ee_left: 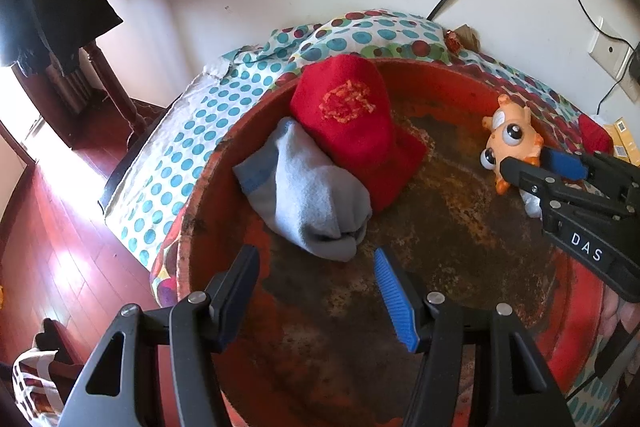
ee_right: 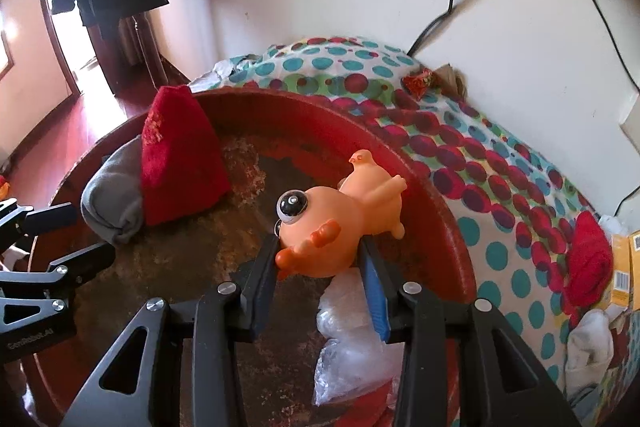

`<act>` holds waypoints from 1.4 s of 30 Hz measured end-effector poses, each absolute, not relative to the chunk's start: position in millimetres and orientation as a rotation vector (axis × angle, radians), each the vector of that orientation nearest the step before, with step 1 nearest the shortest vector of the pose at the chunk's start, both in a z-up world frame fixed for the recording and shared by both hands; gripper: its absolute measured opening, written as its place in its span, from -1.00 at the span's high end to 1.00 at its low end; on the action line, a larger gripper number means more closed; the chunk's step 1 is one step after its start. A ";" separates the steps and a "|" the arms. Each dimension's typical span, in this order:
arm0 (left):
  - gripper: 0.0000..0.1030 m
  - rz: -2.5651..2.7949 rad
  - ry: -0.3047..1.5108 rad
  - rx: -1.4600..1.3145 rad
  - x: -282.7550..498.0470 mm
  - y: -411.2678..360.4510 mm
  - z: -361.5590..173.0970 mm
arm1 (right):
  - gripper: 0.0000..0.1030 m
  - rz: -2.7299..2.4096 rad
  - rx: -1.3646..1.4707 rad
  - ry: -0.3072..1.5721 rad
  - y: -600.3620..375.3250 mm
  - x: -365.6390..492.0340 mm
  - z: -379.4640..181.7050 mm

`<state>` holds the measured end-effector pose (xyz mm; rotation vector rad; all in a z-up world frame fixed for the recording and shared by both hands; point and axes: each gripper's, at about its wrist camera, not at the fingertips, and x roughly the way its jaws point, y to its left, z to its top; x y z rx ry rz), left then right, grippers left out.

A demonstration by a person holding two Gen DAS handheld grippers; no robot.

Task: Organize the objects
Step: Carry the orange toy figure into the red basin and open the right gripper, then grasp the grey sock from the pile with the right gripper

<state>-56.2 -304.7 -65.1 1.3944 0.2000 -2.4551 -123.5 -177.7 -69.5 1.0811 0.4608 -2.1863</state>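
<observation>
At nine o'clock in the red basin (ee_right: pixel 452 227) lie a grey sock (ee_left: pixel 304 195) and a red sock (ee_left: pixel 352 119), touching. The left gripper (ee_left: pixel 316 291) hangs over the basin's near floor, jaws wide and empty. At three o'clock the right gripper (ee_right: pixel 320 267) has its jaws narrowed on the orange toy (ee_right: pixel 336 223), low above the basin floor beside clear plastic (ee_right: pixel 352 339). This looks like the placing step; next, the jaws likely need to part and lift clear.

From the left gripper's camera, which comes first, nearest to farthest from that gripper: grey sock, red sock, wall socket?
1. Grey sock, just ahead of the left gripper, in the basin.
2. Red sock, behind it.
3. Wall socket, far right.
</observation>
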 end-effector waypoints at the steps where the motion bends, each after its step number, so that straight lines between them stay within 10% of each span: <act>1: -0.19 -2.456 0.196 1.395 -56.0 -304.1 -65.0 | 0.21 -2.184 1.085 0.460 -177.4 -123.5 -69.9; 31: -0.19 -2.571 0.013 1.421 -64.4 -245.5 -65.9 | -0.48 -2.587 1.218 0.207 85.0 -120.7 -77.6; 33: -0.19 -2.587 0.020 1.434 -65.2 -240.7 -66.9 | -0.43 -2.578 1.223 0.179 87.3 -124.5 -84.3; 35: -0.19 -2.592 0.019 1.448 -66.1 -235.9 -68.5 | 0.12 -2.560 1.219 0.127 91.0 -128.4 -89.5; 42: -0.19 -2.588 0.049 1.438 -61.8 -218.8 -56.9 | 0.38 -2.575 1.157 0.130 114.9 -117.3 -80.3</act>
